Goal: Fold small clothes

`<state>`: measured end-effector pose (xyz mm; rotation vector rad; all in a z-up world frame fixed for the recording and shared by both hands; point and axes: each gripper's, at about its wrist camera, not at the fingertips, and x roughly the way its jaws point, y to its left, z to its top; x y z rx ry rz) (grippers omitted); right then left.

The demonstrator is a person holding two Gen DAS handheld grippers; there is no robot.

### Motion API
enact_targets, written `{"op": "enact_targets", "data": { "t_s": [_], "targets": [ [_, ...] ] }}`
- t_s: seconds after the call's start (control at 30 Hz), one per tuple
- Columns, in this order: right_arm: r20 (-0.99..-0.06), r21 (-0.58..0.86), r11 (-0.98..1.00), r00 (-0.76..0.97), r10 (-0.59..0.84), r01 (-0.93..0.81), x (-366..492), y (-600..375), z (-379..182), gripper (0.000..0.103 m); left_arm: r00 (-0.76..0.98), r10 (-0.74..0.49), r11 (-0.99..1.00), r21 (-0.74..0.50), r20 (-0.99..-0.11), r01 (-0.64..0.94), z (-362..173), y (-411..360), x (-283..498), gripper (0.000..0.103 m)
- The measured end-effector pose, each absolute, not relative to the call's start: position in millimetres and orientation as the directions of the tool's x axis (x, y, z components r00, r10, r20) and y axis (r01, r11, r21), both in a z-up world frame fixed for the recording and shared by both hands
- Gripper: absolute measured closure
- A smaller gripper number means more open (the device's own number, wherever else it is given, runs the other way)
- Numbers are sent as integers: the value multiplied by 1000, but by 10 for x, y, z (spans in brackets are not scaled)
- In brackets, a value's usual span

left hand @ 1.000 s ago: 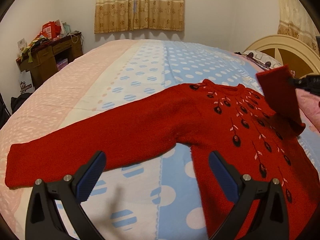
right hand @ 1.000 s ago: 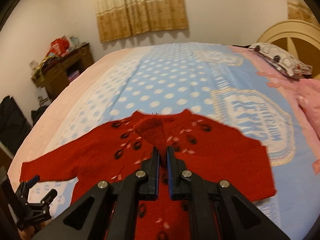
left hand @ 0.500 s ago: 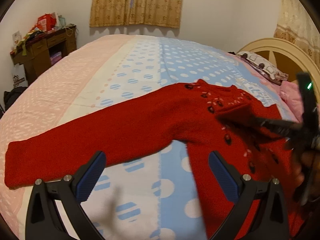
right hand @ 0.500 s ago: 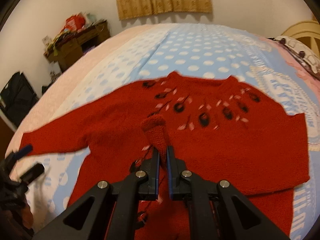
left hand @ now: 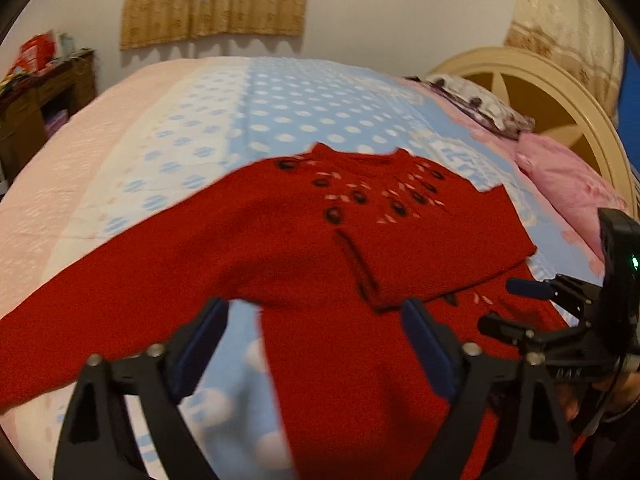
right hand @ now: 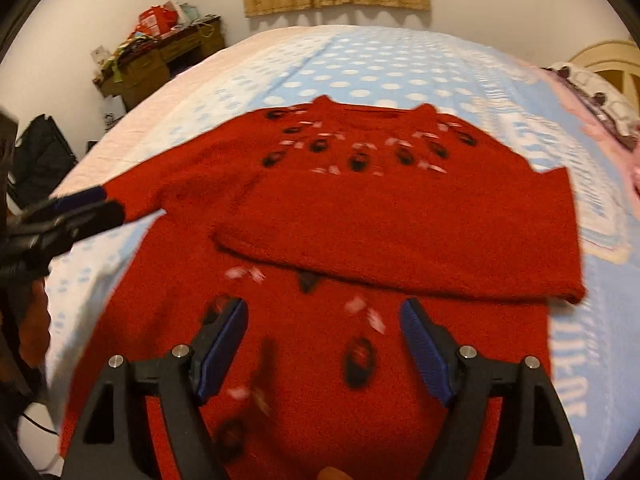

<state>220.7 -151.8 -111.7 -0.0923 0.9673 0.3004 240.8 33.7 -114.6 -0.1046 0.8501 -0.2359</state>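
Red knitted sweater (right hand: 360, 208) with dark oval and pale leaf motifs lies flat, front up, in the centre of both frames on the blue-and-pink polka-dot bedspread (right hand: 360, 64). One sleeve (right hand: 400, 248) is folded across the chest as a wide band; the other sleeve (left hand: 100, 304) extends toward the lower left of the left wrist frame.

Handling, as judged: the knit is soft, limp and light, with a fuzzy, non-slip surface. It will sag and stretch when lifted by one point. Take hold at the cuff of the extended sleeve, or at the hem corners for the later body fold.

Right gripper (right hand: 324, 344) hovers over the lower body, its jaws just opened and standing wide with nothing between the pads; the folded sleeve is released. Left gripper (left hand: 316, 340) is likewise spread and empty, its jaws having just narrowed slightly, above the armpit of the extended sleeve.

Open bedspread surrounds the sweater at upper frame and left. A pink pillow (left hand: 560, 176) and cream headboard (left hand: 560, 92) bound the right side; a cluttered wooden desk (right hand: 160, 60) stands well apart at upper left.
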Motion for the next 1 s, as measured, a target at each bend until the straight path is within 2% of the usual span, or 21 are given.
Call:
{"op": "enact_targets", "data": {
  "t_s": [0.13, 0.3, 0.33, 0.37, 0.47, 0.57, 0.6, 0.63, 0.8, 1.0],
  "targets": [
    [-797, -5, 956, 578, 174, -294, 2032, -1598, -1131, 24, 588, -281, 958, -182, -759, 222, -1226, 33, 2590, 32],
    [-795, -47, 946, 585, 158, -320, 1915, -1551, -1204, 24, 510, -313, 945, -210, -801, 251, -1406, -208, 2874, 43],
    [-791, -53, 946, 592, 156, -320, 1897, -1551, -1196, 24, 505, -310, 946, -208, -806, 249, -1436, -239, 2919, 53],
    [-783, -60, 947, 604, 152, -316, 1879, -1552, -1185, 24, 497, -307, 947, -205, -812, 249, -1470, -270, 2967, 56],
    [-766, -76, 947, 627, 144, -311, 1842, -1549, -1170, 24, 476, -300, 950, -213, -827, 229, -1583, -319, 3100, 61],
    [-768, -86, 946, 625, 136, -312, 1810, -1531, -1203, 24, 489, -287, 956, -211, -824, 205, -1622, -295, 3122, 74],
    [-771, -90, 947, 623, 131, -310, 1814, -1529, -1219, 24, 496, -283, 957, -205, -821, 206, -1609, -288, 3128, 91],
    [-773, -92, 947, 622, 127, -308, 1812, -1524, -1229, 24, 495, -292, 954, -210, -818, 215, -1591, -280, 3115, 98],
    [-783, -105, 945, 612, 114, -310, 1808, -1496, -1268, 24, 551, -319, 947, -230, -771, 226, -1319, -137, 3039, 98],
    [-786, -131, 940, 611, 95, -315, 1771, -1442, -1291, 24, 652, -278, 961, -203, -706, 190, -955, 162, 2919, 98]
  ]
}}
